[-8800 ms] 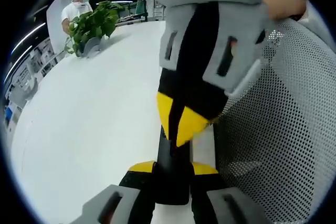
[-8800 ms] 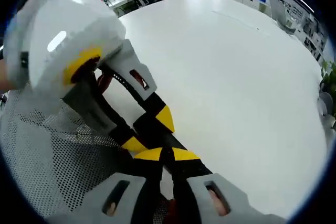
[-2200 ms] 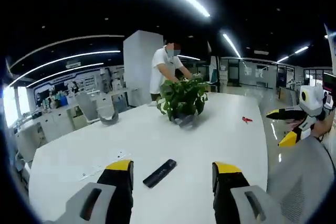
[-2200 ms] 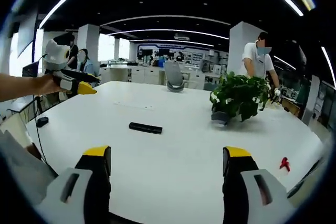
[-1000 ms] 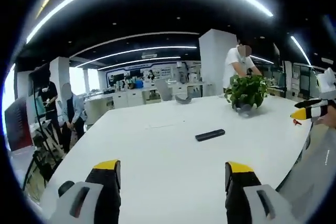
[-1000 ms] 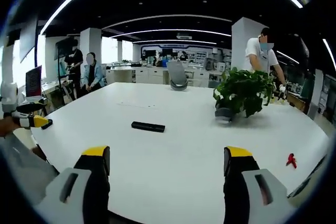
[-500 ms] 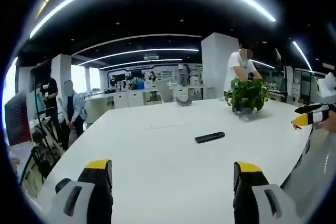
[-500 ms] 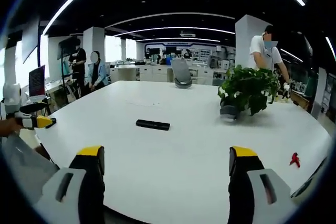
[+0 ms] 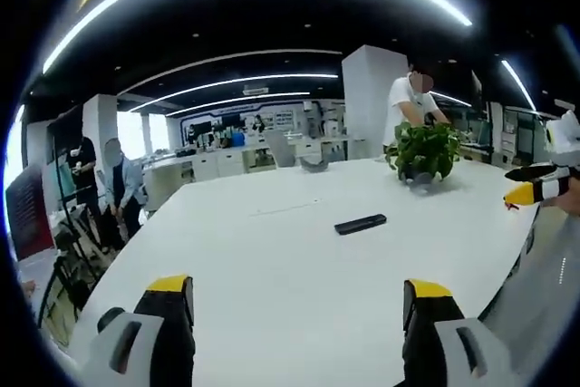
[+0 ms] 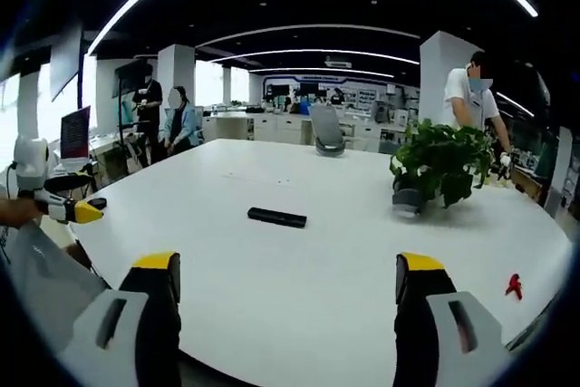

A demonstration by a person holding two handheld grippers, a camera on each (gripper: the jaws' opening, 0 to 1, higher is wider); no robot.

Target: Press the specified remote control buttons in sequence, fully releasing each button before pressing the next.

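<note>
**Remote control on white table, both grippers open and clear of it**

- Remote control (image 9: 361,223): slim black bar, lying flat on the white table (image 9: 272,260), roughly mid-surface. Nothing touches it. In the right gripper view the remote control (image 10: 277,217) sits left of centre, well apart from the jaws. Buttons too small to make out.
- Left gripper (image 9: 296,292): jaws spread wide, yellow-tipped, rising from the bottom of its own view with bare table between them; nothing held. It also appears at the far left of the right gripper view (image 10: 80,212), held in a hand (image 10: 16,212) near the table's edge.
- Right gripper (image 10: 287,272): jaws likewise wide apart and empty, above the near table edge. It enters the left gripper view at the right margin (image 9: 521,194), yellow tips pointing in toward the table.
- Potted plant (image 10: 444,167): leafy green, in a grey pot, on the table to the right of the remote and farther back; also seen in the left gripper view (image 9: 424,151).
- Small red object (image 10: 515,285): on the table near its right edge; identity unclear.
- Person in white shirt (image 10: 469,88): standing behind the plant.
- Two people (image 10: 161,115): standing at far left, beyond the table.
- Grey chair (image 10: 327,142): at the far side of the table.
</note>
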